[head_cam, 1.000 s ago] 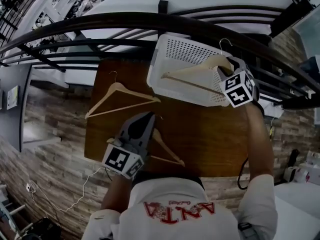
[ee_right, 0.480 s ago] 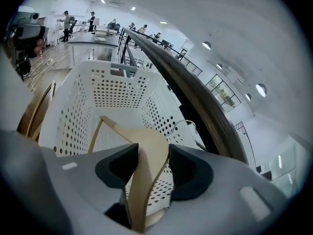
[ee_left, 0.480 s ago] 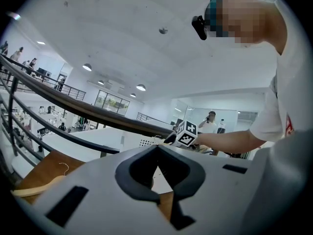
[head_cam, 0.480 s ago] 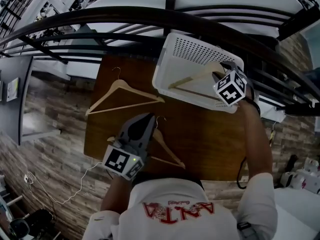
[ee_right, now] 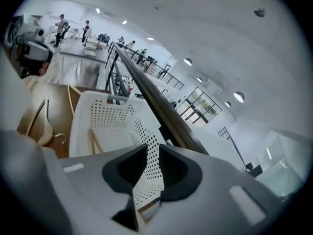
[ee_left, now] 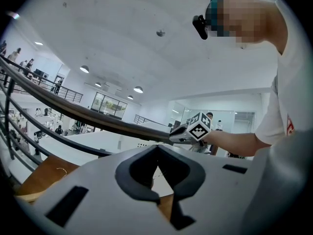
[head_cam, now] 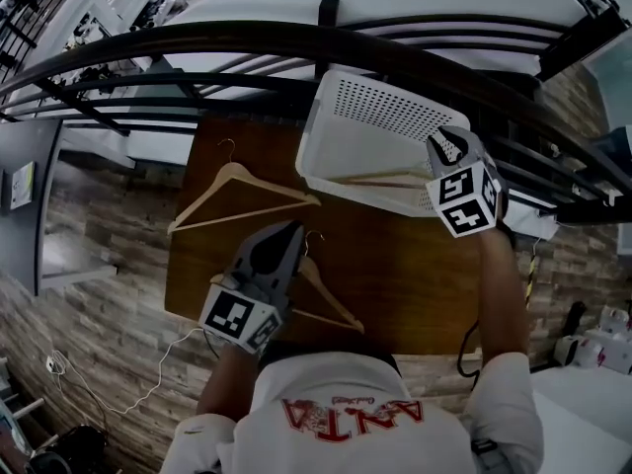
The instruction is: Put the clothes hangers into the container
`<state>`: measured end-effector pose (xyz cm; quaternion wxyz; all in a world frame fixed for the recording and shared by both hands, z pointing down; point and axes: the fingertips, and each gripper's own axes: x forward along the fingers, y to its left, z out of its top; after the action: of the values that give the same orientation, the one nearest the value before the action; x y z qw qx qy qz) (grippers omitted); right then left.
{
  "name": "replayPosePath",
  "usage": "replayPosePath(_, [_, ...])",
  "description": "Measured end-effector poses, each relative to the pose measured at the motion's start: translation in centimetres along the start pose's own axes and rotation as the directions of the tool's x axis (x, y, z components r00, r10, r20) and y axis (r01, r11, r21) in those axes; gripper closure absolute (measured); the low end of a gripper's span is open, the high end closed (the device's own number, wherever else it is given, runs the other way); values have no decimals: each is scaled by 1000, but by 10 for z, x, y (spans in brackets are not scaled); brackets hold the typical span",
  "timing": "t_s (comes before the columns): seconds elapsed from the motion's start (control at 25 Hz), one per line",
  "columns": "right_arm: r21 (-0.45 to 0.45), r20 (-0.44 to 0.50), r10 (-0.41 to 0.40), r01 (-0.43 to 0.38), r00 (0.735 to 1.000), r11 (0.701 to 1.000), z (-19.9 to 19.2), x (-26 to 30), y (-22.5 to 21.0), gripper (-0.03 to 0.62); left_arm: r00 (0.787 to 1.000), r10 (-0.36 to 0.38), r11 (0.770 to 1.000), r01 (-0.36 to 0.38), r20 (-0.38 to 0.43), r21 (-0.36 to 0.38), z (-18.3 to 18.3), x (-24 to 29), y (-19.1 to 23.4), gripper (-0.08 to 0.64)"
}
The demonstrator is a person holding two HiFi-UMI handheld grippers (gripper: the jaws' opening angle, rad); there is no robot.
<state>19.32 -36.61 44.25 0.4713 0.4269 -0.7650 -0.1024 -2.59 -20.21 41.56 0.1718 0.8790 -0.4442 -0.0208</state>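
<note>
A white perforated basket (head_cam: 370,117) stands at the table's far right corner, and one wooden hanger (head_cam: 380,179) lies inside it. My right gripper (head_cam: 441,144) hovers over the basket's near right rim. Its jaws have just been closing but still stand a little apart, with nothing between them. In the right gripper view that hanger (ee_right: 93,142) rests on the basket floor (ee_right: 105,131). A second hanger (head_cam: 237,191) lies on the table's left part. A third hanger (head_cam: 324,292) lies partly under my left gripper (head_cam: 293,228), whose jaw tips meet; I see nothing held.
The wooden table (head_cam: 415,275) is small, with brick-pattern flooring around it. A black railing (head_cam: 296,42) curves across just behind the table and basket. A thin cable (head_cam: 148,388) trails on the floor at the near left.
The right gripper lowered the hanger into the basket, let it go and drew back toward the near right. The hanger now lies flat inside. The left gripper has stayed put.
</note>
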Motion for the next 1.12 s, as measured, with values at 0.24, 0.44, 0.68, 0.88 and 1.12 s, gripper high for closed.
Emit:
replayPosePath(0.24, [177, 126, -100, 77, 987, 981, 16, -73, -1, 589, 999, -50, 998, 49, 22, 37, 19, 1, -16, 551])
replayPosePath(0.44, [364, 201, -163, 80, 966, 928, 9, -125, 11, 589, 996, -82, 995, 79, 31, 68, 34, -6, -31, 551])
replayPosePath(0.68, [587, 297, -250, 31, 922, 809, -1, -177, 30, 589, 992, -120, 987, 115, 41, 114, 54, -17, -47, 551])
replayPosePath(0.88, [664, 352, -332, 16, 875, 748, -4, -219, 51, 589, 988, -151, 977, 142, 45, 156, 63, -31, -62, 551])
replayPosePath(1.12, [678, 384, -361, 6, 850, 735, 1, -250, 75, 591, 987, -154, 974, 143, 49, 175, 71, -46, -69, 551])
